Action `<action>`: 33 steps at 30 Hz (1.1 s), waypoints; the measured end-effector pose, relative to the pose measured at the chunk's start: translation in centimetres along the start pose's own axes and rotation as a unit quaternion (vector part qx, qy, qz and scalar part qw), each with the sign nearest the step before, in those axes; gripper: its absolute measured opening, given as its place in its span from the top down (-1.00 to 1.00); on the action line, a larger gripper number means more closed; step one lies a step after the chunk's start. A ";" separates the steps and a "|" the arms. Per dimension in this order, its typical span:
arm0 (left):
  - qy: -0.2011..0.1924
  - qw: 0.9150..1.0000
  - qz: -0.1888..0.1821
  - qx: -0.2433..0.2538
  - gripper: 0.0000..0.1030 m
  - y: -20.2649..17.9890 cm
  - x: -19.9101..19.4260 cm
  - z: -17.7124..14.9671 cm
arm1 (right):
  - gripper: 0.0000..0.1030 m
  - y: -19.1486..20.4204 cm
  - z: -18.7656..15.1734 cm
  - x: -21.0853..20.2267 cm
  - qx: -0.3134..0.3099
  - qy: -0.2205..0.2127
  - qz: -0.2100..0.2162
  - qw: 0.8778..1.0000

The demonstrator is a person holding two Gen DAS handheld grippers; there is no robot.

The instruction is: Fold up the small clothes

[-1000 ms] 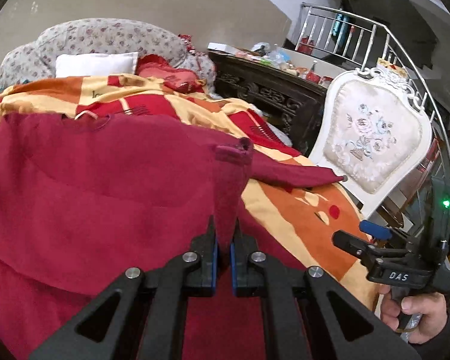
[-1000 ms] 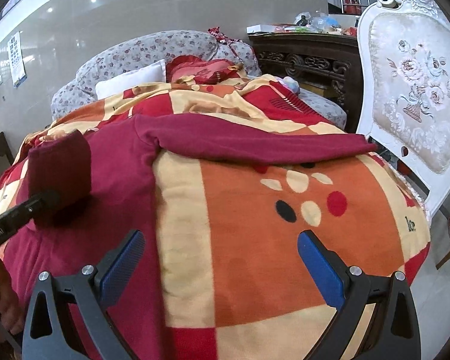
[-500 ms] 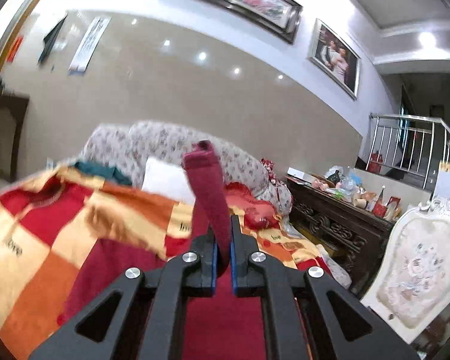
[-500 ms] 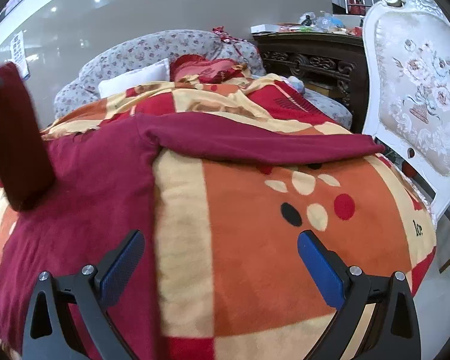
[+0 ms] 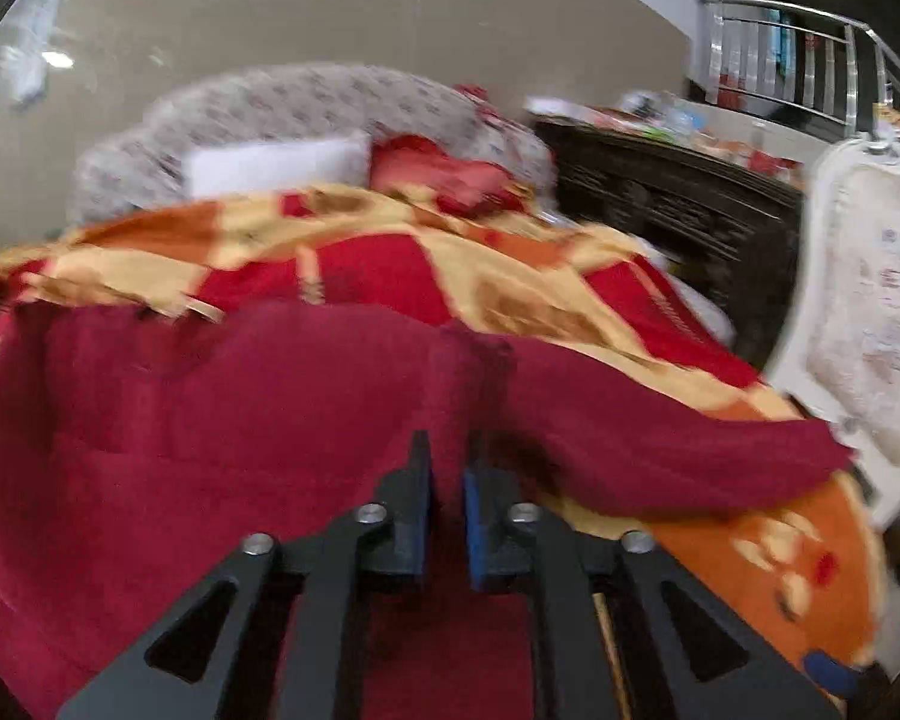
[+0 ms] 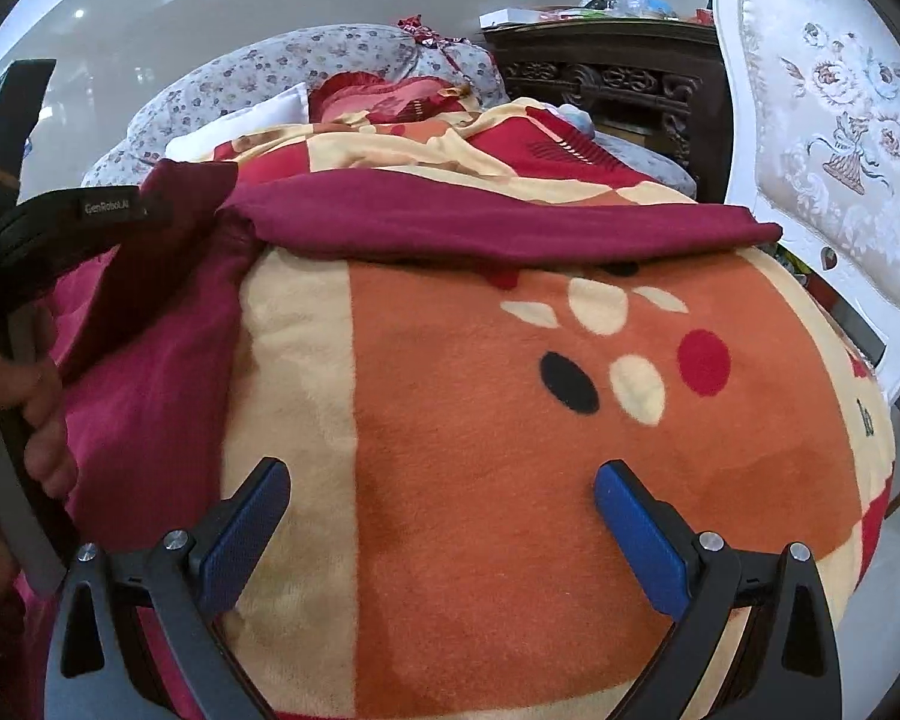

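A dark red garment (image 5: 222, 420) lies spread on an orange, red and cream blanket (image 6: 510, 420). My left gripper (image 5: 448, 474) is shut on a strip of the garment, likely a sleeve, low over the garment's body. The other sleeve (image 6: 498, 222) stretches right across the blanket. My right gripper (image 6: 441, 510) is open and empty above the bare blanket, right of the garment (image 6: 150, 348). The left gripper's body (image 6: 60, 210) and the hand holding it show at the left of the right wrist view.
A floral sofa back (image 5: 306, 108) with a white pillow (image 5: 270, 165) and red cushion (image 5: 438, 168) lies behind. A dark carved cabinet (image 6: 606, 84) and a white ornate chair (image 6: 834, 138) stand on the right. A stair railing (image 5: 798, 66) is at far right.
The left gripper, still holding the red strip, swung up high half a second ago and has come back down over the garment, towards the right. The right gripper has stayed open and nearly still.
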State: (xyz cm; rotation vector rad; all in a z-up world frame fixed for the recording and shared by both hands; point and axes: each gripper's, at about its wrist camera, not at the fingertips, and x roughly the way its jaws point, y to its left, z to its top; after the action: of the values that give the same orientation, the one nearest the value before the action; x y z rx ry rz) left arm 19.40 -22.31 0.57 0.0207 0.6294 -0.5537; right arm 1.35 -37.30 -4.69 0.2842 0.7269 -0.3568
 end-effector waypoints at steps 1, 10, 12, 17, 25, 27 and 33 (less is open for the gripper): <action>0.014 0.999 -0.031 0.000 0.07 -0.2 -0.5 -0.1 | -1.00 0.0 0.0 0.1 0.001 0.002 0.001 1.000; -0.027 0.999 -0.026 -0.006 -0.49 7.6 -9.4 -0.2 | -1.00 -0.1 -0.1 0.3 0.002 0.003 0.006 1.000; -0.022 0.998 0.024 -0.049 -0.48 12.0 -8.9 0.2 | -1.00 0.1 -0.1 0.4 -0.002 0.005 0.002 1.000; 0.082 0.979 0.101 -0.160 0.21 22.0 -4.3 -1.3 | -1.00 0.5 0.0 0.7 -0.014 0.012 -0.009 1.000; 0.086 0.971 0.165 -0.148 0.94 25.8 -4.7 -3.8 | -1.00 0.1 2.8 -2.0 -0.017 -0.024 -0.017 0.999; 0.063 0.973 0.165 -0.152 0.95 25.5 -5.3 -4.6 | -1.00 0.4 5.5 -3.4 -0.020 -0.059 0.002 0.998; -0.062 0.972 0.139 -0.181 -0.20 25.7 -9.5 -3.4 | -0.97 5.4 10.6 2.5 -0.082 0.031 0.138 0.987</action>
State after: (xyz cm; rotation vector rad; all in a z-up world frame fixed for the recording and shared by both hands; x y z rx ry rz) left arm 23.97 4.93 -0.60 -0.2646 0.5849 -0.1619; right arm 11.63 -36.89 1.89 0.2359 0.7622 -0.0250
